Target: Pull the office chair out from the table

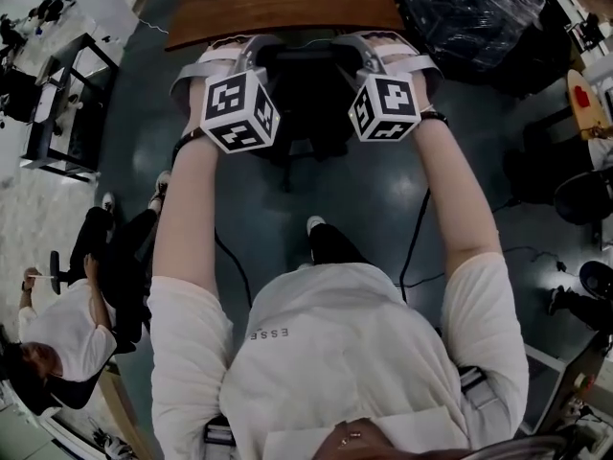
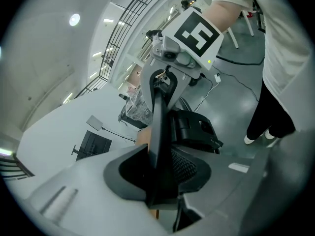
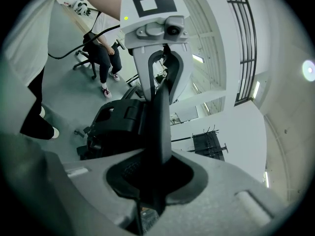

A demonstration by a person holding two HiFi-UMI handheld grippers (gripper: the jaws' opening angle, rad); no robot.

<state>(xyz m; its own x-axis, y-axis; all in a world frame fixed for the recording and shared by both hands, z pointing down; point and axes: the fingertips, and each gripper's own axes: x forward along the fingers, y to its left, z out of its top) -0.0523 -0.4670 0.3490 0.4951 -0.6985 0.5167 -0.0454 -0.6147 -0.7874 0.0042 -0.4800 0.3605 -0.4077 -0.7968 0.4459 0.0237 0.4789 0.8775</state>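
Note:
The black office chair (image 1: 305, 99) stands at the brown table (image 1: 287, 8), its backrest towards me. My left gripper (image 1: 241, 63) is shut on the top edge of the backrest at the left, and my right gripper (image 1: 368, 57) is shut on it at the right. In the left gripper view the thin black backrest edge (image 2: 159, 127) runs up between the grey jaws of the left gripper (image 2: 160, 178) to the right gripper (image 2: 166, 80) beyond. In the right gripper view the backrest edge (image 3: 160, 124) sits clamped in the right gripper (image 3: 156, 181), with the left gripper (image 3: 165, 68) further along. The seat (image 3: 118, 124) lies below.
A black plastic-wrapped bundle (image 1: 469, 12) sits beside the table at the right. A cable (image 1: 414, 228) trails over the grey floor. A seated person (image 1: 72, 319) is at the left, near a black frame rack (image 1: 67, 103). Another dark chair (image 1: 584, 195) stands at the right.

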